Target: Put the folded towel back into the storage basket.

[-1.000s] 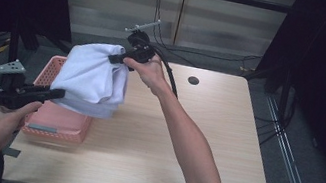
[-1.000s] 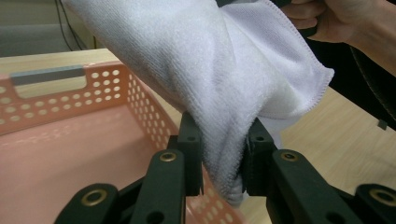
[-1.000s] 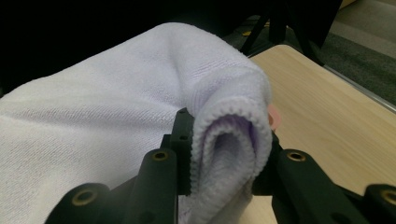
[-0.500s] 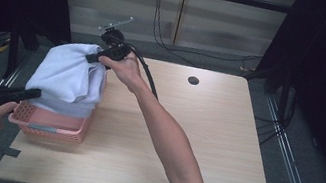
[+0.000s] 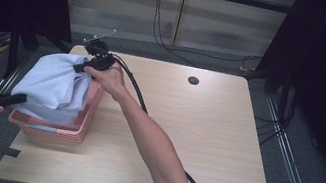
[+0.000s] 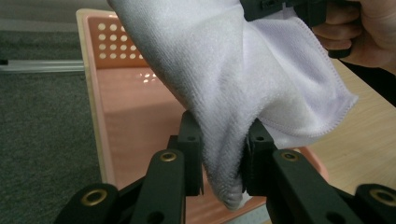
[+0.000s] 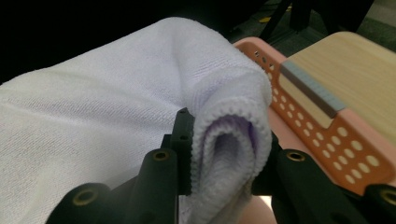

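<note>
Both grippers are clamping opposite ends of the white towel [image 5: 55, 85], left gripper [image 6: 219, 163] and right gripper [image 7: 224, 158], and it's hanging over the pink basket [image 5: 73, 131]. I'd bet the loose corner is catching on the rim, dragging the basket sideways.

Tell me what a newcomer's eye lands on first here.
First the white towel, stretched between the two grippers over the pink basket at the table's left edge. The left gripper pinches one bunched end near the basket's front, the right gripper clamps a folded end at the far side.
</note>
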The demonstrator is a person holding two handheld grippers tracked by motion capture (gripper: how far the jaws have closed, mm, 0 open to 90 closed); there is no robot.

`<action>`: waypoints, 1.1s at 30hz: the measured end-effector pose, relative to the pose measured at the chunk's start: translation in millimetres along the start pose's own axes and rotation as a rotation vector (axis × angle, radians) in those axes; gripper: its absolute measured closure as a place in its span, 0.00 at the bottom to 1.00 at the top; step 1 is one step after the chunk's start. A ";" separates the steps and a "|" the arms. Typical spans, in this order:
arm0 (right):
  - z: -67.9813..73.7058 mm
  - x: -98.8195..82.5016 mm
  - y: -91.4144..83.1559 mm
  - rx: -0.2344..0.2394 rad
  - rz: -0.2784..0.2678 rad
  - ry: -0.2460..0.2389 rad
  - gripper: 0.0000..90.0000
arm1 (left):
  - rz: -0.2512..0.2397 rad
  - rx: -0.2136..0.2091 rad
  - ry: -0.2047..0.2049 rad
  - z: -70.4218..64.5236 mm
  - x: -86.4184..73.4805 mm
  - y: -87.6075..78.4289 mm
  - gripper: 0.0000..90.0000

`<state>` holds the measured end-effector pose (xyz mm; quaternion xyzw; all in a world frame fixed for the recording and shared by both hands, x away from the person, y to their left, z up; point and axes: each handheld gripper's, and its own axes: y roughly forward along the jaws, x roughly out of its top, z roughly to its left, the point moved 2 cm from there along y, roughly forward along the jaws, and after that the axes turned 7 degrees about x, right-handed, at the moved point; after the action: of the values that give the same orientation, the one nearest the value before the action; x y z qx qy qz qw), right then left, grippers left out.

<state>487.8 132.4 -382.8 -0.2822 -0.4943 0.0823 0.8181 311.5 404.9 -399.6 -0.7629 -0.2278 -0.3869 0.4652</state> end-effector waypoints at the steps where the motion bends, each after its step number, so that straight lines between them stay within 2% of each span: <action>1: -0.1 -2.3 3.2 -0.002 0.004 0.001 0.78 | 0.007 0.005 -0.001 1.9 -2.7 1.3 0.82; 4: -3.0 -12.3 13.1 -0.002 0.021 0.000 0.78 | 0.029 0.009 -0.015 6.4 -11.9 7.1 0.82; 8: -12.3 -27.2 20.7 0.001 0.028 0.029 0.78 | 0.057 0.019 -0.015 6.0 -17.4 16.5 0.82; 11: -16.7 -33.6 24.4 -0.007 0.044 0.040 0.77 | 0.094 0.036 0.020 4.5 -18.7 23.4 0.82; 13: -20.1 -36.9 26.0 -0.008 0.040 0.045 0.77 | 0.102 0.046 0.014 4.9 -19.1 27.7 0.82; 18: -27.2 -43.6 30.7 -0.015 0.034 0.069 0.77 | 0.138 0.071 0.032 6.8 -20.3 35.3 0.82; 22: -28.1 -46.8 37.0 -0.027 0.037 0.066 0.77 | 0.170 0.090 0.022 10.1 -25.1 39.8 0.82; 26: -30.9 -50.4 44.2 -0.040 0.044 0.061 0.75 | 0.182 0.084 -0.009 13.8 -30.0 49.3 0.81; 28: -34.7 -52.5 47.2 -0.053 0.057 0.067 0.73 | 0.196 0.094 -0.009 13.9 -30.8 54.7 0.80; 29: -36.5 -53.4 48.1 -0.055 0.055 0.075 0.71 | 0.208 0.111 0.005 12.7 -30.5 56.6 0.79; 31: -38.8 -53.6 48.4 -0.076 0.055 0.061 0.61 | 0.202 0.117 0.009 10.1 -28.9 56.7 0.71; 33: -41.5 -52.8 46.5 -0.095 0.042 0.061 0.56 | 0.206 0.128 0.026 6.8 -27.0 55.5 0.56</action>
<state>503.7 133.3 -462.9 -0.3332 -0.4665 0.0673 0.8166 337.3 385.6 -452.7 -0.7458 -0.1663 -0.3317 0.5532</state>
